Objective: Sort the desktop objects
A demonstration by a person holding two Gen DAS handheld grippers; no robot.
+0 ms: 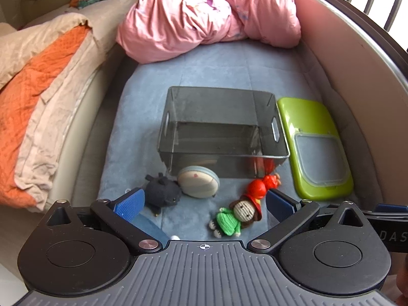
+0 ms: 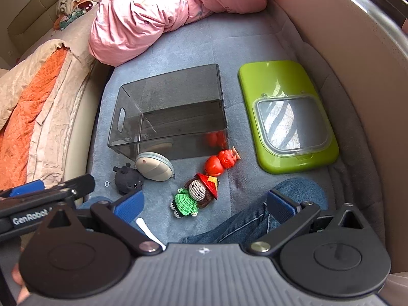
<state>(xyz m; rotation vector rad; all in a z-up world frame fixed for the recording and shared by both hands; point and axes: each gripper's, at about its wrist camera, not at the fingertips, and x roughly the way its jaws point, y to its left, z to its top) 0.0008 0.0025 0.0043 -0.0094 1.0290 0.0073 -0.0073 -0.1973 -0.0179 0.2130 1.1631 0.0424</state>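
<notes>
An empty smoky clear bin [image 1: 221, 130] [image 2: 170, 117] stands on the blue mat. In front of it lie a dark plush [image 1: 163, 193] [image 2: 127, 178], a beige-and-blue round pouch [image 1: 199, 182] [image 2: 154, 167], a red toy figure [image 1: 262, 185] [image 2: 220, 162] and a crocheted doll in green with a red hat [image 1: 237, 216] [image 2: 195, 195]. My left gripper [image 1: 204, 205] is open and empty, just short of the toys, the doll between its fingers. My right gripper [image 2: 204, 205] is open and empty, below the doll.
A green lid with a clear window [image 1: 316, 148] [image 2: 288, 117] lies right of the bin. A pink quilt [image 1: 204, 12] is piled behind. Orange and beige bedding [image 1: 38, 102] lies left. A padded wall [image 2: 357, 76] curves on the right. A denim-clad knee [image 2: 280, 204] is near the right gripper.
</notes>
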